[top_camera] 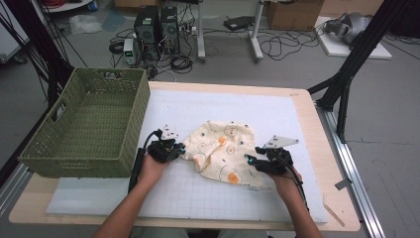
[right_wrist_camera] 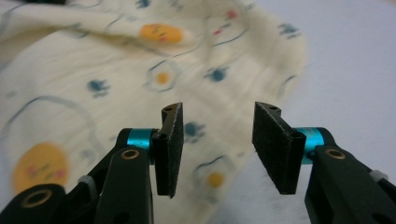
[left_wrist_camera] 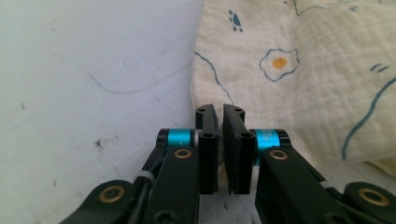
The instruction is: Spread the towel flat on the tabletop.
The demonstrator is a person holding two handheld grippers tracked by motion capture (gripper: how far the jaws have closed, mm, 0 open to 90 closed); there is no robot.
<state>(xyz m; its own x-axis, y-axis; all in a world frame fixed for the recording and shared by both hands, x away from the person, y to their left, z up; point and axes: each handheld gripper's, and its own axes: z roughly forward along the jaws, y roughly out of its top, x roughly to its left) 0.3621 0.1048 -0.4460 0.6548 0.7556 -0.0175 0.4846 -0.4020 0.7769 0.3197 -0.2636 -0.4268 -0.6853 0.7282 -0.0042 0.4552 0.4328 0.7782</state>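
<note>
1. On the table (top_camera: 317, 198), pale wood at the edges, lies a white gridded mat (top_camera: 277, 114) that covers most of the top.
2. At the table's left end stands a green woven basket (top_camera: 79, 153), rectangular, with handle slots in its walls. Its right wall is just beside the left hand.
3. Mid-mat, between the two hands, lies a cream cloth (top_camera: 223, 148) printed with fried eggs, orange faces and blue outlines. It is crumpled, with folds lapping over each other, and rests on the mat well clear of the basket.
4. Left hand (top_camera: 151, 168) comes in from the bottom edge and holds the left tongs (top_camera: 182, 148) at the cloth's left edge. In the left gripper view the tongs (left_wrist_camera: 220, 112) are closed, pads nearly together with a thin slit between them. The tips sit right at the cloth's edge (left_wrist_camera: 299, 84); I cannot tell whether any fabric is pinched between the pads.
5. Right hand (top_camera: 285, 181) holds the right tongs (top_camera: 250, 159) at the cloth's lower right corner. In the right gripper view the tongs (right_wrist_camera: 218, 116) stand apart, with a clear gap between the pads. The cloth (right_wrist_camera: 116, 79) lies beneath and beyond them, its edge running under the gap; the pads are not pressing on it.
</note>
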